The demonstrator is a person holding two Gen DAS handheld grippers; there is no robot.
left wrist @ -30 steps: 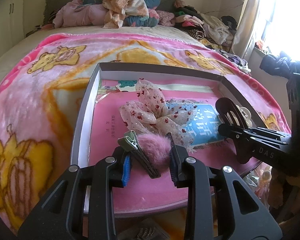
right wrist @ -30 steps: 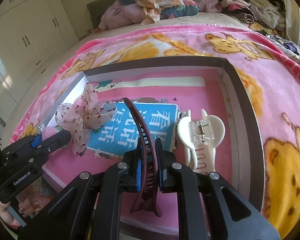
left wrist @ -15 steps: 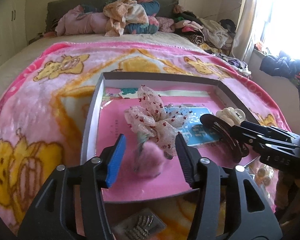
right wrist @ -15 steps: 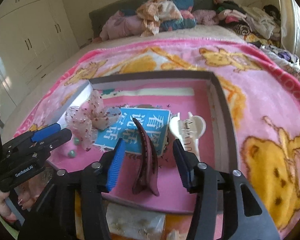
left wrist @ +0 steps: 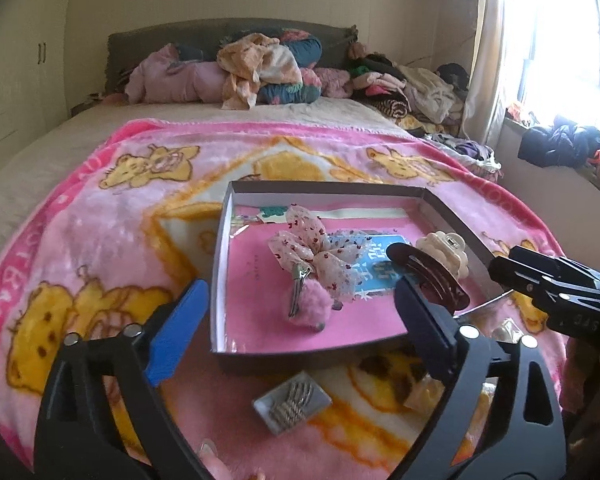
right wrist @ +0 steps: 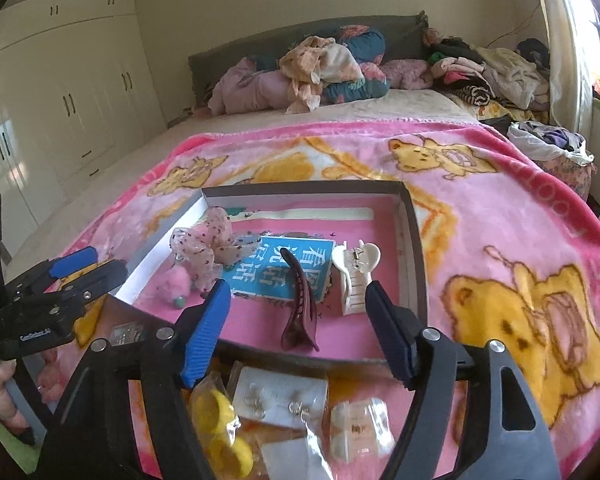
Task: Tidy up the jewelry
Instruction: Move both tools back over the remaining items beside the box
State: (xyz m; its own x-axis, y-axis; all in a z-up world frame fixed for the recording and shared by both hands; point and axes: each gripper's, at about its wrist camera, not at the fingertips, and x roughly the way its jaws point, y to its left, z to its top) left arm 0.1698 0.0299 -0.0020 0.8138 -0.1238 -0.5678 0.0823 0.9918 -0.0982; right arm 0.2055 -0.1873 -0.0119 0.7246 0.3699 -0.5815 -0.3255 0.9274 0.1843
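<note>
A shallow grey box (left wrist: pixel 216 280) (right wrist: pixel 414 240) with a pink floor lies on the blanket. In it are a pink pompom clip (left wrist: pixel 310 306) (right wrist: pixel 176 286), a spotted sheer bow (left wrist: pixel 304 246) (right wrist: pixel 204 246), a dark red hair clip (left wrist: pixel 428 272) (right wrist: pixel 298 304) and a cream claw clip (left wrist: pixel 444 250) (right wrist: pixel 356 276). My left gripper (left wrist: pixel 300 332) is open and empty, held back from the box's near edge. My right gripper (right wrist: pixel 296 328) is open and empty, just short of the dark red clip.
Near the box's front edge lie a bag of hairpins (left wrist: pixel 294 400), a yellow item in a bag (right wrist: pixel 220 428), an earring card (right wrist: pixel 280 398) and another bagged clip (right wrist: pixel 358 428). The pink bear blanket (left wrist: pixel 100 240) covers the bed; clothes are piled at the headboard (left wrist: pixel 260 68).
Both grippers opened and let go: the left released the pompom clip, the right the dark red clip. Both have pulled back from the box, so items in front of it show.
</note>
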